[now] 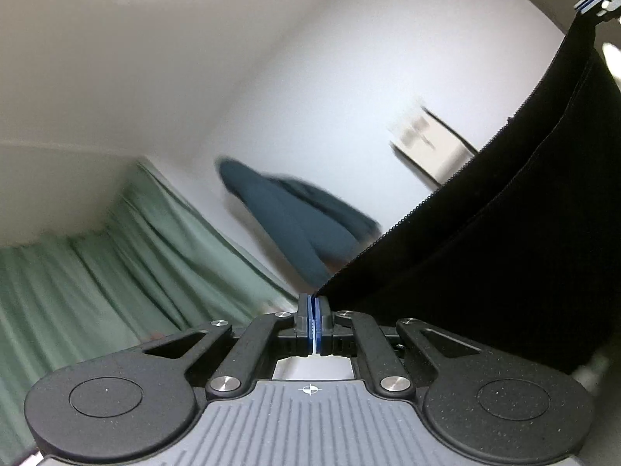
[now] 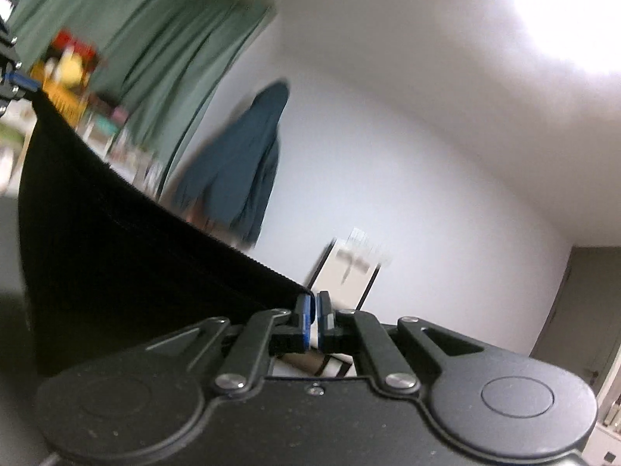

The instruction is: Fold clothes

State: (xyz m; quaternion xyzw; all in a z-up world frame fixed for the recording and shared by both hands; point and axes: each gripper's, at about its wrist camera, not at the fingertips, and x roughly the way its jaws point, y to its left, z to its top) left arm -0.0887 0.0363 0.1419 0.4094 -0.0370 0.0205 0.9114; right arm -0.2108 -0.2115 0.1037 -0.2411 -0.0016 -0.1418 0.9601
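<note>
Black garment (image 1: 485, 240) hangs stretched in the air between my two grippers — my left gripper (image 1: 313, 310) pinches one corner of its ribbed edge, my right gripper (image 2: 313, 312) the other, both pressed together on the cloth — green curtain (image 1: 97, 264) behind
</note>
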